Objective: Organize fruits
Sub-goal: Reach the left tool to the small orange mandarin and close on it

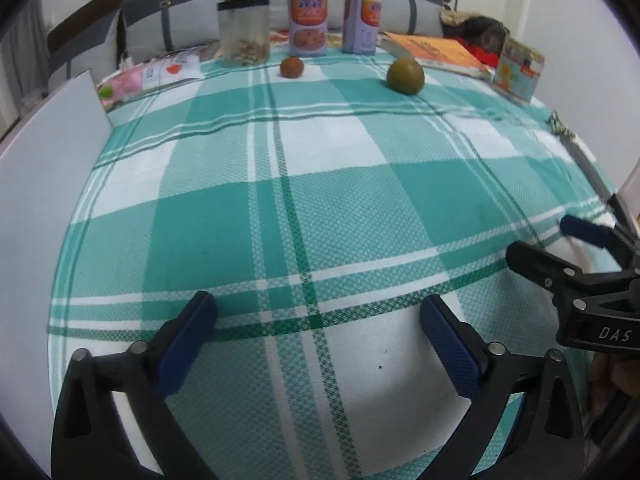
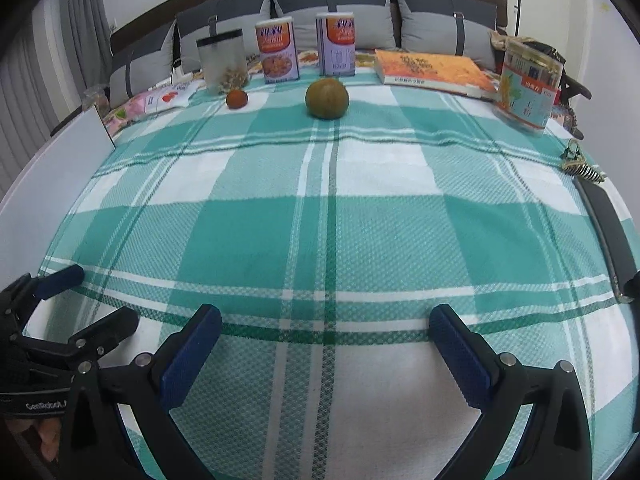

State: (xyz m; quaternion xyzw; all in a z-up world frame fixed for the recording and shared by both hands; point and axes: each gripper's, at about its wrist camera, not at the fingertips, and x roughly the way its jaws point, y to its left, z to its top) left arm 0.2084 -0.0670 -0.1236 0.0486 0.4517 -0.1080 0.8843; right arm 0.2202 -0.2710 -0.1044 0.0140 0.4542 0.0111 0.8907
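Observation:
A green round fruit (image 1: 405,75) (image 2: 327,98) and a smaller reddish-brown fruit (image 1: 291,67) (image 2: 236,99) lie apart at the far side of the green plaid cloth (image 1: 320,184) (image 2: 320,216). My left gripper (image 1: 318,314) is open and empty over the near edge of the cloth. My right gripper (image 2: 325,326) is open and empty too, beside it. Each gripper shows in the other's view: the right one (image 1: 536,240) at the right edge, the left one (image 2: 104,296) at the lower left. Both are far from the fruits.
Behind the fruits stand a clear jar (image 2: 222,60), two purple boxes (image 2: 278,50) (image 2: 336,45), an orange book (image 2: 432,70) and a labelled tub (image 2: 528,84). A white board (image 1: 44,152) stands at the left. Grey cushions (image 2: 332,4) line the back. A black strap (image 2: 608,224) lies on the right.

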